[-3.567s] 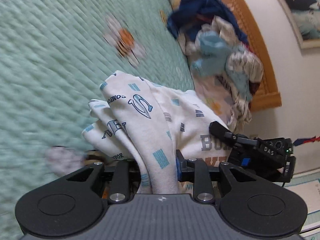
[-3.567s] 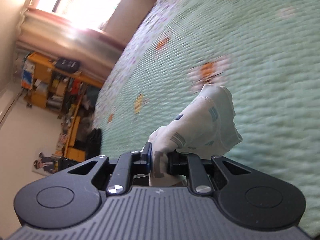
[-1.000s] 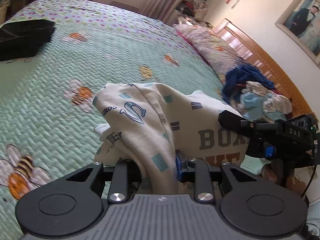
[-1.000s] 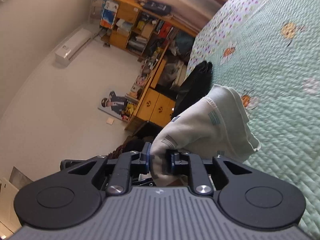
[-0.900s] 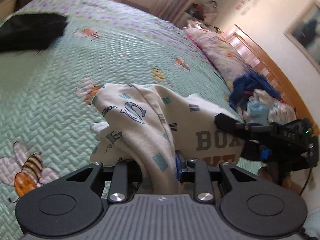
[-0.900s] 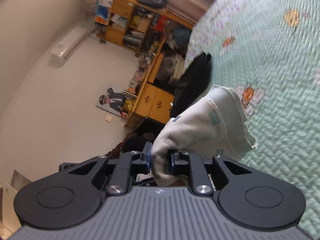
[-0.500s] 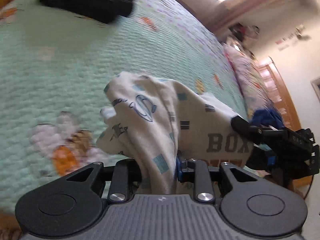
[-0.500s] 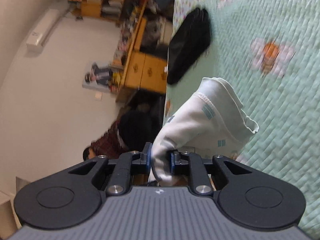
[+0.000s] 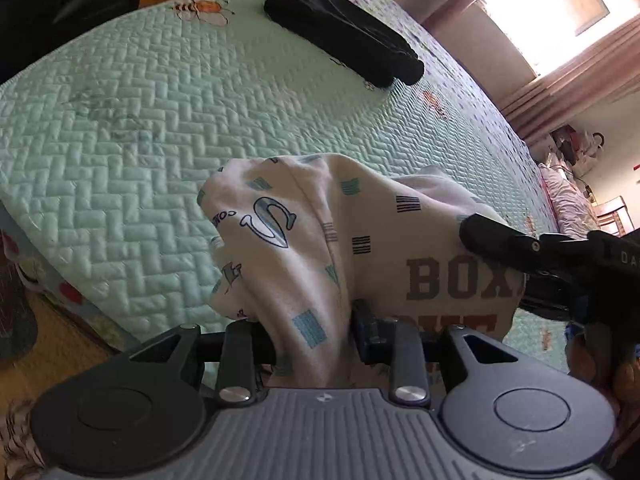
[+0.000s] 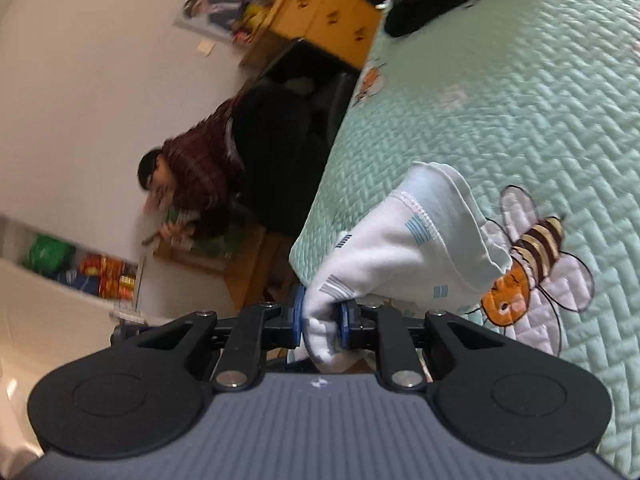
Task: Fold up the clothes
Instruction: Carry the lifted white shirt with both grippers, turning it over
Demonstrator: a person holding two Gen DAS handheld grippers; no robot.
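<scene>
White printed shirt [image 9: 360,248], bunched and carried between both tongs, now over the near corner of the green bedspread [image 9: 160,120] beside the black folded garment [image 9: 344,32]; left gripper [image 9: 312,344] loosening around it, right gripper [image 10: 322,320] clenched on it; ready for laying down; no containers seen.

Bare quilt [image 9: 168,92] ahead — black bundle [image 9: 344,36], perhaps clothing, beyond.

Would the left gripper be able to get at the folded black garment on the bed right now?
Probably not yet: the left gripper has the white printed garment bunched between its opening jaws, though bare green quilt leads to the black garment.
</scene>
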